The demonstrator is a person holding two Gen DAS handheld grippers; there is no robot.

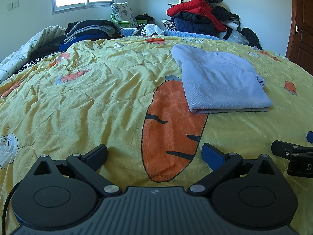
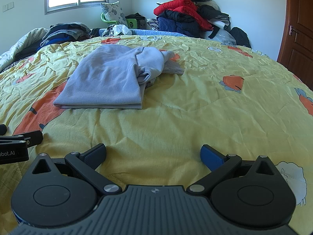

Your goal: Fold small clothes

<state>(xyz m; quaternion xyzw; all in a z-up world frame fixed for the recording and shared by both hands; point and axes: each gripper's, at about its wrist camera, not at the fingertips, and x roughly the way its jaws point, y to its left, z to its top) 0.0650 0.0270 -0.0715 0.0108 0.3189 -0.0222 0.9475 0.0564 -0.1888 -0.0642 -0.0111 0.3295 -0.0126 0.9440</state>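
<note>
Both black two-finger grippers, left gripper (image 1: 154,152) and right gripper (image 2: 153,152), hover low in the frame with fingers spread wide, holding nothing. Centre-frame, the pale blue knit garment (image 2: 105,80) lies folded on the yellow carrot-print quilt (image 2: 195,101), probably released after folding.

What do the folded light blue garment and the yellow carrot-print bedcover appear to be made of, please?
Light blue garment: probably a soft matte knit, given fine ribbing and thick rounded folds. Yellow bedcover: apparently thin woven cotton-like fabric, quilted, with crisp wrinkles and stitched seams.
</note>
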